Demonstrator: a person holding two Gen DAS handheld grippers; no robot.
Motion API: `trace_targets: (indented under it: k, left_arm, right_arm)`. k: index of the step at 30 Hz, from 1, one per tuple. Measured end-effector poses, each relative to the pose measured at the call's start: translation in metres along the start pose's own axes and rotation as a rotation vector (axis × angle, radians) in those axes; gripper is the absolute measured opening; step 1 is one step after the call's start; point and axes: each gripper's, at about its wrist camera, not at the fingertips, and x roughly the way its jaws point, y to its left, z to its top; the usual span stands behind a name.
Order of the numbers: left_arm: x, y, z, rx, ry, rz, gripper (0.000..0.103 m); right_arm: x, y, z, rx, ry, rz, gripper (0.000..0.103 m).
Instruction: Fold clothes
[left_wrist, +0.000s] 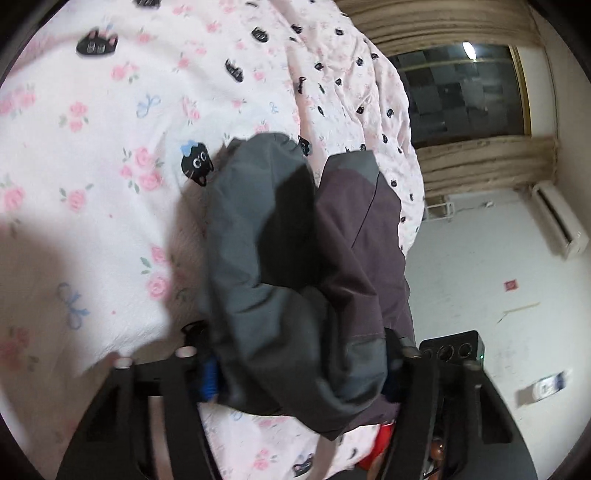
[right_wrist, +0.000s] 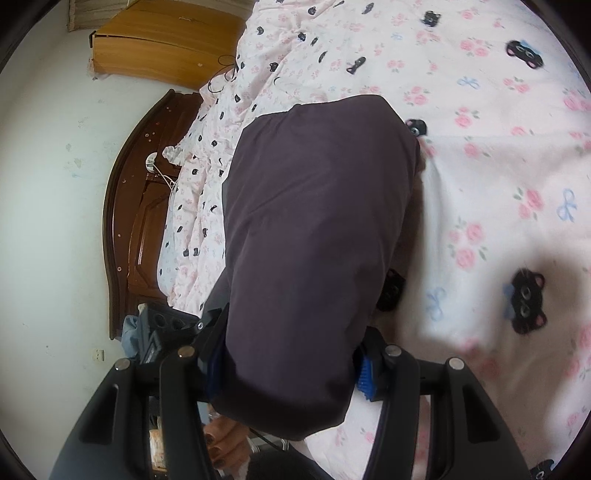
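Fingers of the left gripper (left_wrist: 299, 373) stand partly closed with a thick bunch of the grey and purple garment (left_wrist: 295, 258) wedged between them; the blue ribbed pad (left_wrist: 209, 380) on the left finger presses the cloth, while the right pad is mostly hidden under the fold. No earlier view is given, so only the clamp itself shows. The right gripper (right_wrist: 291, 373) likewise stands about half open, closed on a wide fold of the same garment (right_wrist: 317, 240), its blue pad (right_wrist: 365, 378) against the fabric's right edge. In both wrist views the cloth fills the middle and hides what lies directly ahead of the fingertips.

Beneath the right gripper, a hand (right_wrist: 225, 443) with dark nails shows near the bottom edge. Under and around the garment spreads the pink bedspread (left_wrist: 92, 147) printed with roses, bows and black cat faces. Right of the left gripper, a black device (left_wrist: 452, 347) sits just beside the finger, with a small bottle (left_wrist: 546, 387) on the floor beyond. Farther off are a wall air conditioner (left_wrist: 557, 218), beige curtains (left_wrist: 443, 22) and a dark window (left_wrist: 461, 92). Left of the right gripper stands the dark wooden headboard (right_wrist: 140, 206), and farthest, a light wooden cabinet (right_wrist: 166, 40).
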Motion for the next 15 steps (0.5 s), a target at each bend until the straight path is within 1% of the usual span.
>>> trace_targets:
  k: [4, 10, 12, 15]
  left_arm:
    - [-0.007, -0.014, -0.01, 0.094, -0.002, 0.054, 0.038]
    - [-0.008, -0.037, -0.021, 0.2, -0.016, 0.138, 0.03]
    - [-0.009, -0.04, -0.022, 0.224, -0.025, 0.154, 0.029]
    - [-0.012, -0.045, -0.02, 0.234, -0.05, 0.16, 0.028]
  right_arm:
    - [-0.005, -0.004, -0.009, -0.015, 0.005, 0.007, 0.055]
    - [-0.011, 0.0, -0.018, -0.05, 0.007, -0.01, 0.055]
    - [-0.013, 0.0, -0.02, -0.057, 0.006, -0.01, 0.055]
    - [-0.014, 0.003, -0.021, -0.067, 0.007, -0.006, 0.055]
